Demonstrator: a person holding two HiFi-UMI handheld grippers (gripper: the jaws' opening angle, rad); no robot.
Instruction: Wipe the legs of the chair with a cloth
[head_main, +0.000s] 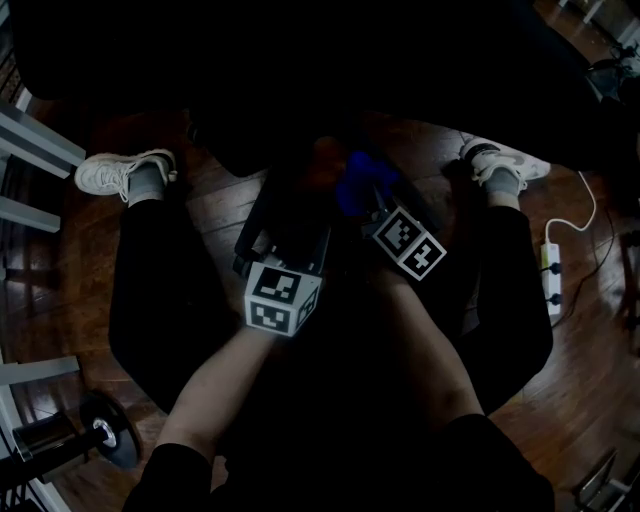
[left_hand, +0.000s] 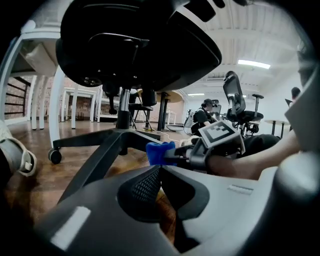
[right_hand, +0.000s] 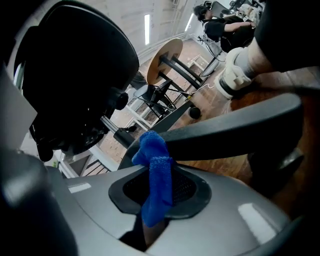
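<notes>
In the left gripper view, your left gripper (left_hand: 160, 170) has its jaws closed tip to tip with nothing between them. It is low over the wooden floor (left_hand: 37, 182) and aimed at the chair's base (left_hand: 122, 136), where one black chair leg (left_hand: 100, 157) slopes down toward you and another runs out to a caster (left_hand: 55, 156). I judge the empty tool sits near so it can steady the base if the chair rolls. Just past its tips the blue cloth (left_hand: 157, 151) pokes out of your right gripper (left_hand: 170, 154), close under the seat (left_hand: 140, 45). In the right gripper view, that claw is clamped on the cloth, pinching it partway along, so a bunched end stands beyond the tips and a tail hangs down between the jaws. Held so, fabric rather than plastic would meet the leg. A chair leg crosses the frame right behind the bunch, but from here you cannot tell whether cloth and leg touch. In the head view, dim as it is, both marker cubes (head_main: 282, 298) sit side by side between your two shoes (head_main: 125, 172), and the cloth is a blue patch just ahead of the right cube. The legs themselves are lost in the dark, and a power strip (head_main: 551, 272) lies toward the floor's right edge, well apart from the work
</notes>
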